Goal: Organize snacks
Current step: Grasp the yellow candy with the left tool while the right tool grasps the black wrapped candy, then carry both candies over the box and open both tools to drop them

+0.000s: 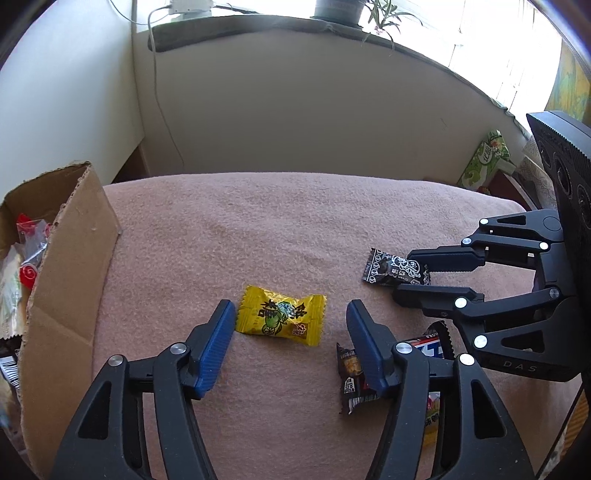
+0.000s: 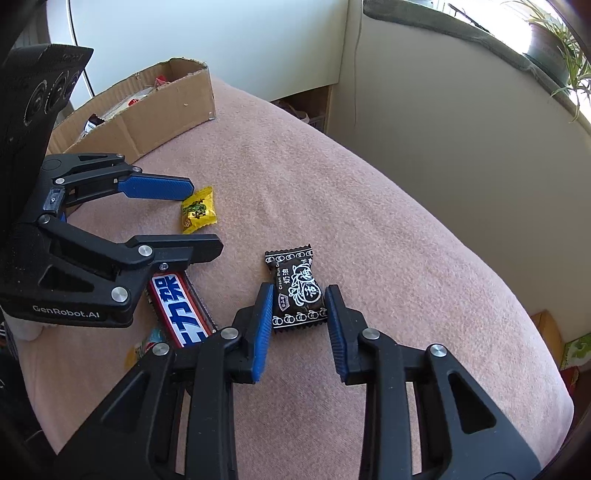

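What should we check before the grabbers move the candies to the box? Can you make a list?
1. Right gripper closed on the black candy: ok, it presses both sides.
2. Left gripper around the yellow candy: ok, jaws open, candy between them.
3. Yellow candy gripped: not ok, jaws not closed on it.
4. Cardboard box open on top: ok.
5. Room left in box: cannot tell.

Pink blanket [image 1: 280, 229] spread over the surface, a cream wall [image 1: 295, 110] behind. Up on the dark sill [image 1: 258, 27], a potted plant [image 1: 338, 9] with thin green leaves, and a white cable [image 1: 157, 85] hanging down the wall. Off right, a green tissue pack [image 1: 484, 160] by the blanket's far corner.
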A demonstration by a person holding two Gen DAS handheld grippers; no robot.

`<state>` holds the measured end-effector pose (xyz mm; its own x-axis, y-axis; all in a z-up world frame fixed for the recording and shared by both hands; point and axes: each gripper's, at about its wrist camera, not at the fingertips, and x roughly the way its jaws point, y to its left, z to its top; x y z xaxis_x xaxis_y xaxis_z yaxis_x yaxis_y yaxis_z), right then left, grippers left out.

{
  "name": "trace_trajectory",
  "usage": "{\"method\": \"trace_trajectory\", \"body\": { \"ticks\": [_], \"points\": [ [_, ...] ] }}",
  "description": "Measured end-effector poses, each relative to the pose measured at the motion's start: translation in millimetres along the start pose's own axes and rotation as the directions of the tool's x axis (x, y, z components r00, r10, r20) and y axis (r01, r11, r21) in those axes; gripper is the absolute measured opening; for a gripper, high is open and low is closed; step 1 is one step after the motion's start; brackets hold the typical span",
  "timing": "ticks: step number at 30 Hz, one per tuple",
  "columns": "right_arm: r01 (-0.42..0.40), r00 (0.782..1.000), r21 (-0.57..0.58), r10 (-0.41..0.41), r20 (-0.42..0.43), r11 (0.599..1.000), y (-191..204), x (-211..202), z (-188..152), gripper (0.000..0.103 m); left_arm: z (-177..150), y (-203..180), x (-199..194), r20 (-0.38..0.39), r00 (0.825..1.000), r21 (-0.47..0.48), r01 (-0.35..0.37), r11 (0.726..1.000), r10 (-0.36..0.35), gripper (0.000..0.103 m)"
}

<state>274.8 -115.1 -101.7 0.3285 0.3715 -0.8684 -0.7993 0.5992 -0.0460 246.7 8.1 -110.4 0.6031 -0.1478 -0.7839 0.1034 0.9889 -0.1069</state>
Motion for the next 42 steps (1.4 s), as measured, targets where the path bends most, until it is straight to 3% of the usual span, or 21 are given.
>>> {"method": "trace_trajectory", "body": {
  "ticks": [3,8,11,27,42],
  "points": [
    [0.000,1.000,0.012,0.000,0.006,1.000,-3.2,-3.0,-5.6,0.029,0.5,-0.3,2.4,0.005,1.000,-0.003,-0.007,1.000,0.007,0.062],
    [0.004,1.000,0.029,-0.004,0.018,1.000,-4.7,-3.6,-7.5,0.029,-0.7,12.8,0.1,0.016,1.000,-0.034,-0.010,0.999,0.011,0.033],
    [0.011,1.000,0.033,-0.012,0.021,0.999,-3.1,-5.8,-9.8,0.029,-1.5,20.5,-1.3,0.022,1.000,-0.066,0.008,0.998,-0.007,0.026],
    [0.058,0.995,0.076,-0.063,0.078,0.995,8.1,-42.0,-14.8,0.028,-13.4,22.0,-37.1,0.089,0.995,-0.057,0.042,0.997,-0.037,0.025],
    [0.060,0.985,0.049,-0.067,0.156,0.997,56.4,-86.4,3.6,0.028,-23.4,44.0,-105.9,0.205,0.978,-0.067,0.063,0.996,-0.049,0.025]
  ]
}}
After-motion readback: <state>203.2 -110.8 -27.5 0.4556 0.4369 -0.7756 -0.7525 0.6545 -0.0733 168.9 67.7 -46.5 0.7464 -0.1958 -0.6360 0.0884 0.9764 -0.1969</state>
